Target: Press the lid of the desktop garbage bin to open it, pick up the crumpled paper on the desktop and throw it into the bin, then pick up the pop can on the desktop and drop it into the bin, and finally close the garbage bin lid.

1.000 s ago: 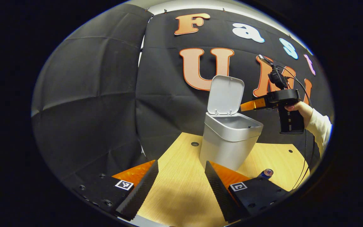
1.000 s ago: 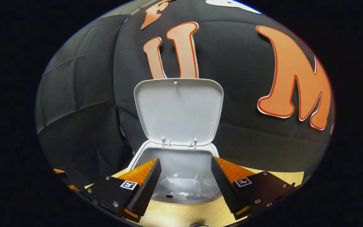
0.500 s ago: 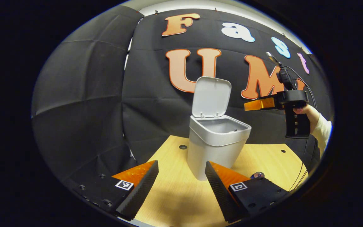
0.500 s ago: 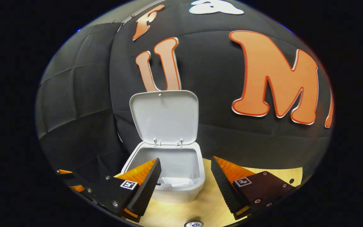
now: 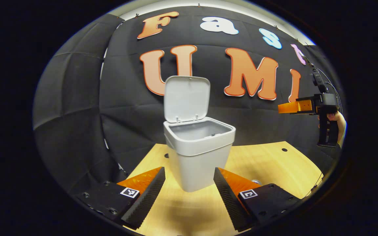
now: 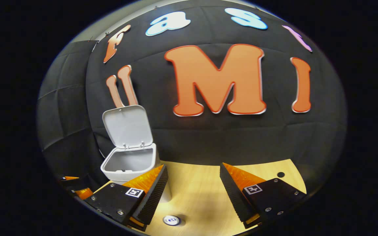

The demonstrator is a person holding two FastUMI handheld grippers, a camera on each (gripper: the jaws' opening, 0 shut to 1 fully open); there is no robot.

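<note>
Left gripper (image 5: 189, 193): I read jaws apart, empty, bin at 12 o'clock.
Right gripper (image 6: 194, 191): I read jaws apart, empty.
Garbage bin (image 5: 198, 157): lid (image 5: 185, 98) raised upright.
Pop can (image 6: 171, 220): on tabletop (image 6: 202, 193), 6 o'clock, right gripper view.

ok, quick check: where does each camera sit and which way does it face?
Left gripper view: rides the left tongs, faces the open bin head-on; own two fingers at bottom, right tongs and a hand far right.
Right gripper view: rides the right tongs, faces the wall; bin left, can below.
Shared: bin, table, can.
</note>
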